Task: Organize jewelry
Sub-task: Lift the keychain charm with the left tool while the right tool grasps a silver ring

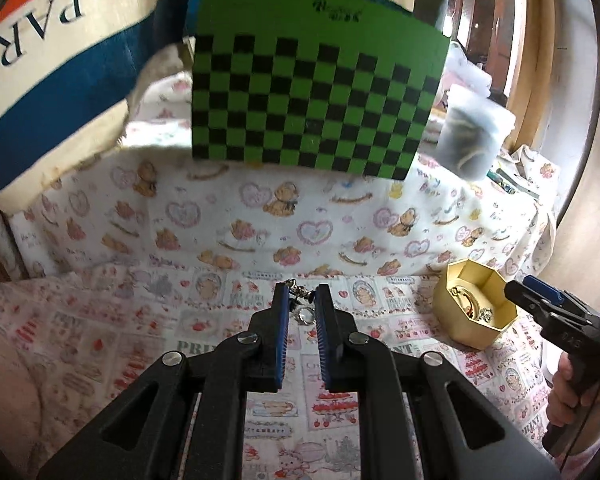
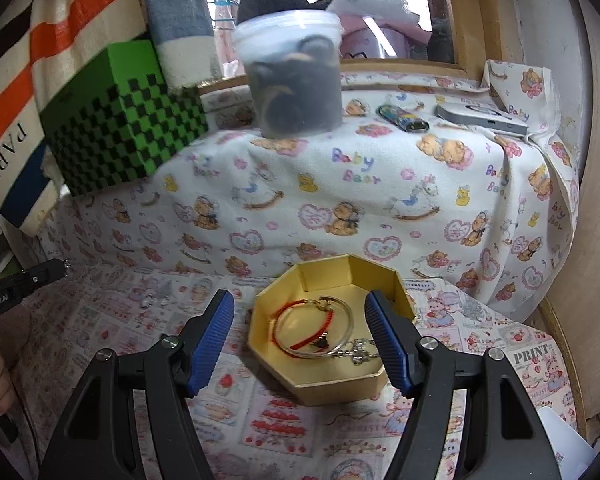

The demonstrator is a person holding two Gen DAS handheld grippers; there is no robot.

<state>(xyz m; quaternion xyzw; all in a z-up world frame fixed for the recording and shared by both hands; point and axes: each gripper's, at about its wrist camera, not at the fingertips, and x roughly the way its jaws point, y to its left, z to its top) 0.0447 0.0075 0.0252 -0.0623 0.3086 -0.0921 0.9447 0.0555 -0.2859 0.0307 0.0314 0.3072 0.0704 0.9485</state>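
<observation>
A gold octagonal box [image 2: 324, 376] stands open on the patterned cloth and holds a silver bangle [image 2: 342, 322], a red cord bracelet [image 2: 300, 308] and a silver chain [image 2: 356, 354]. My right gripper [image 2: 300, 300] is open, its fingers on either side of the box. In the left wrist view the box [image 1: 474, 314] is at the right. My left gripper [image 1: 302, 290] has its jaws close together around a silver chain piece with a ring [image 1: 304, 312]; whether they pinch it I cannot tell. The left gripper's tip [image 2: 54, 268] shows at the left of the right wrist view.
A green and black checkered box [image 1: 312, 92] leans on a raised ledge covered with a bear-print cloth [image 2: 380, 184]. A plastic tub [image 2: 292, 76], a lighter [image 2: 402, 116] and a grey device [image 2: 484, 118] sit on the ledge. A striped bag [image 1: 52, 52] stands at the left.
</observation>
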